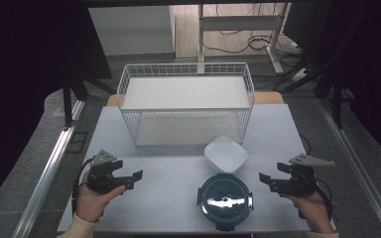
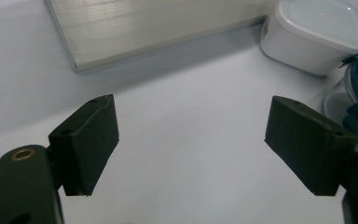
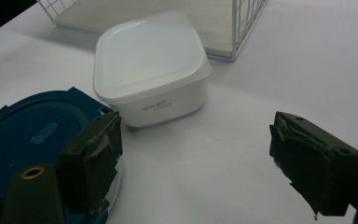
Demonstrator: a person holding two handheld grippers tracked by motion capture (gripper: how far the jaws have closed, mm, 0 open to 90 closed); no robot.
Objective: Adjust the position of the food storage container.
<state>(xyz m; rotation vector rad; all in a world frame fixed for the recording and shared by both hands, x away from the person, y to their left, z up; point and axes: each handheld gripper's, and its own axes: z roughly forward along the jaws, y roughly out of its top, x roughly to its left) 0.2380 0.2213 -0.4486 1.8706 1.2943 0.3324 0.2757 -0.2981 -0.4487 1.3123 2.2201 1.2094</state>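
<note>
Left hand-held black two-jaw gripper (image 1: 138, 179) sits at the near left of the white tabletop (image 1: 168, 198), jaws spread wide, nothing between them, pointing toward the table's middle. Right hand-held black two-jaw gripper (image 1: 262, 179) mirrors it at the near right, also released, jaws wide apart and empty, pointing inward. Round dark-blue lidded plastic container with side clips (image 1: 224, 200) lies between the two grippers, nearer the right one, just off its jaw tips; in the right gripper view it sits behind that gripper's left jaw (image 3: 32, 135). White square plastic tub with translucent lid (image 1: 225, 154) stands just beyond the blue container, almost touching it, ahead and inward of the right gripper, further from the left one. White wire basket (image 1: 186, 101) stands beyond the tub, well apart from both grippers.
</note>
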